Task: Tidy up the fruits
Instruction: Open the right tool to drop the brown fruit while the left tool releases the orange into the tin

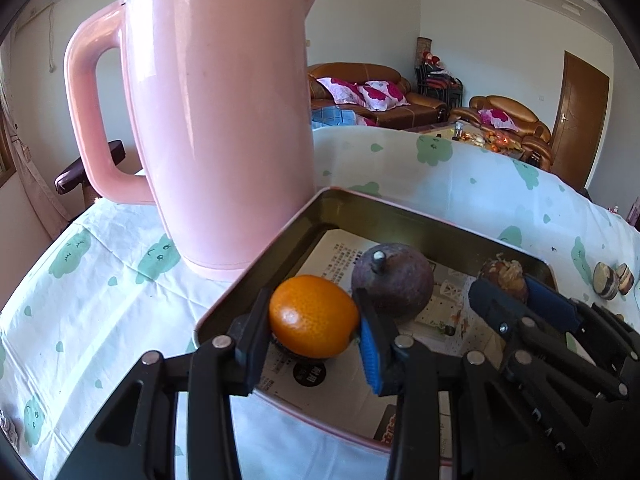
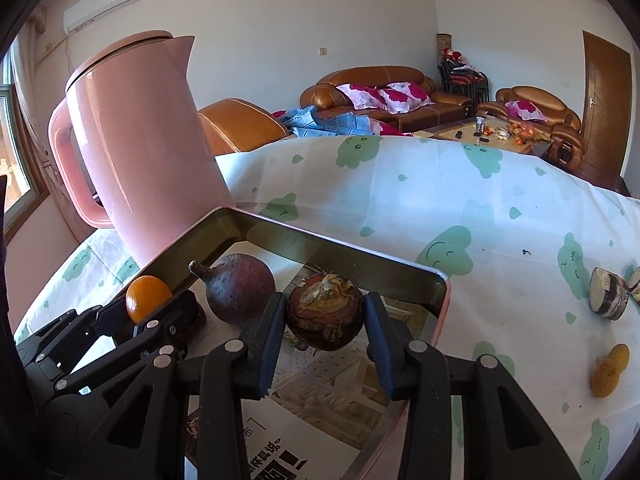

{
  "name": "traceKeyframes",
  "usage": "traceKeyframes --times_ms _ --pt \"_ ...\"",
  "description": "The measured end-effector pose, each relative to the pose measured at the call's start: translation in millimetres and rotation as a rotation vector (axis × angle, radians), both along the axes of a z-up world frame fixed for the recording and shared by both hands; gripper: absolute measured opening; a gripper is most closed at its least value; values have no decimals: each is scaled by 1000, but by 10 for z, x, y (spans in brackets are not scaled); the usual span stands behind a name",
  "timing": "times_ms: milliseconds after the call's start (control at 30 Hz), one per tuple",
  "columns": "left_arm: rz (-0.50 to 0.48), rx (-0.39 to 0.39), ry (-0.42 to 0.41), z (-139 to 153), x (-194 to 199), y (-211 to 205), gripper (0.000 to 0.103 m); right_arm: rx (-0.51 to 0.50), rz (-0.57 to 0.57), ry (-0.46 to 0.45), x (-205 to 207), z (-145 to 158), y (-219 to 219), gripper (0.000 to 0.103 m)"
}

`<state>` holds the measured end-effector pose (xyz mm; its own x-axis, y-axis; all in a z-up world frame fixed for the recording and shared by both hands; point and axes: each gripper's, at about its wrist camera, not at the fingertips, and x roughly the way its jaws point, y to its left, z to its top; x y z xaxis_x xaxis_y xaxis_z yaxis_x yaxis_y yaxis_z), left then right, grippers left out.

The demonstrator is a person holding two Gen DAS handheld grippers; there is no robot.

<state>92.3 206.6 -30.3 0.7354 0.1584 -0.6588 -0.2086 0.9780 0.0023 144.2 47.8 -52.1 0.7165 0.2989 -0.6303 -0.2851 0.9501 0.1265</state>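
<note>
My left gripper [image 1: 314, 322] is shut on a small orange [image 1: 313, 316], held just above the near left part of a metal tray [image 1: 352, 202] lined with printed paper. In the right wrist view that orange [image 2: 147, 298] and left gripper [image 2: 154, 308] show at the left. My right gripper [image 2: 325, 314] is shut on a dark brown round fruit [image 2: 325, 316] over the tray [image 2: 340, 246]. The left wrist view shows that fruit [image 1: 505, 276] between the right gripper [image 1: 506, 292] pads. A purple passion fruit [image 1: 392, 280] [image 2: 239, 288] lies in the tray between the two.
A tall pink kettle [image 1: 216, 120] [image 2: 140, 168] stands close behind the tray's left corner. On the cloud-print tablecloth [image 2: 440, 200] to the right lie a cut fruit half [image 2: 608, 294] and a yellow lumpy piece [image 2: 610, 370]. Sofas and a door stand beyond the table.
</note>
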Motion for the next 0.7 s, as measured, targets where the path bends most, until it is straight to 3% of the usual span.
traceKeyframes --times_ms 400,467,533,567,633,700 --pt "-2 -7 -3 -4 11 12 42 94 36 -3 -66 38 -109 46" --pt "-6 -7 -4 -5 14 12 42 119 24 -27 -111 65 -157 52" --pt "-15 -10 -10 -1 18 2 42 155 6 -85 -208 124 -234 71" --pt "-20 -12 -13 5 20 -3 42 162 -7 -115 -260 152 -263 75" --pt "-32 -8 -15 13 22 -36 42 154 -28 -165 -351 204 -296 76" --pt "-44 -7 -16 18 21 -58 50 122 -68 -197 -409 235 -312 76"
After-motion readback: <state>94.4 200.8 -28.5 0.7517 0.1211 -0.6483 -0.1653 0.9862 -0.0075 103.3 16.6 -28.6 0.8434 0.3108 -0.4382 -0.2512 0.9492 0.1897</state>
